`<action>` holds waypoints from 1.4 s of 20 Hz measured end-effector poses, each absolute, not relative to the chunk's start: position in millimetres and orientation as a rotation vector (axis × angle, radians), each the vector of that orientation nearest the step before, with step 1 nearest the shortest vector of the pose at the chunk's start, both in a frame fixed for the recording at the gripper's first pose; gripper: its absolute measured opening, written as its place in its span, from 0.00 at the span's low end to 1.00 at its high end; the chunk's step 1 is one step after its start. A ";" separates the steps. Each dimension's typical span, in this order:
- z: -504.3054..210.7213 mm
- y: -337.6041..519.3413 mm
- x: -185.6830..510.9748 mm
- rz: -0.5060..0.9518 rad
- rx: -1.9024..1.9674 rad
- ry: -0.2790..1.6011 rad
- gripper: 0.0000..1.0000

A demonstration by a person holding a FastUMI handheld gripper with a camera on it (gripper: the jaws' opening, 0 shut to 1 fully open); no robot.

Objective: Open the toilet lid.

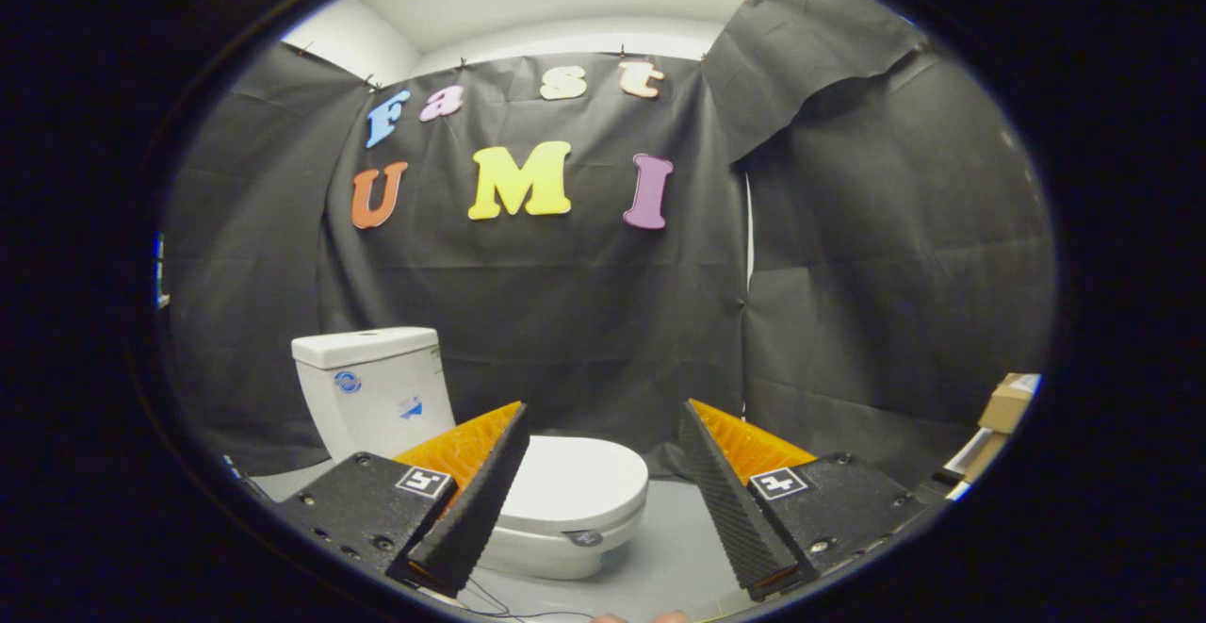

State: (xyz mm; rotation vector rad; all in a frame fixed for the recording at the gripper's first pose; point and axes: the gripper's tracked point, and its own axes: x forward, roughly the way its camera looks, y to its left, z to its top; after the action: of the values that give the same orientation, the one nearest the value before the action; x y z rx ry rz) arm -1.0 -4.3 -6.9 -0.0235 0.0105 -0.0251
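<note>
A white toilet stands on the grey floor against the black cloth wall, its tank [372, 387] behind and left. The white lid [575, 477] lies flat and closed over the bowl [556, 548]. My gripper [603, 425] is open, with its black and orange fingers [476, 500] spread wide. It hovers above and in front of the toilet, some way off. The lid's front shows between the fingers, mostly just beyond the left one, which hides the lid's left part. Nothing is held.
Grey floor [674, 548] stretches right of the bowl. Cardboard boxes [1006, 406] sit at the far right by the cloth wall. Thin wires [499, 604] trail on the floor near the gripper's base.
</note>
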 end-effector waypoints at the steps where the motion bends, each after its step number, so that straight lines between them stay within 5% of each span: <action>1: -7.4 -3.5 -0.8 -0.023 -0.017 0.014 1.00; 28: -186.0 38.4 96.0 0.014 0.303 0.408 0.98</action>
State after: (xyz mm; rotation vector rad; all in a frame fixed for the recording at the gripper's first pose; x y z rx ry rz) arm 96.0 38.4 -186.0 0.3035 0.4081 0.0137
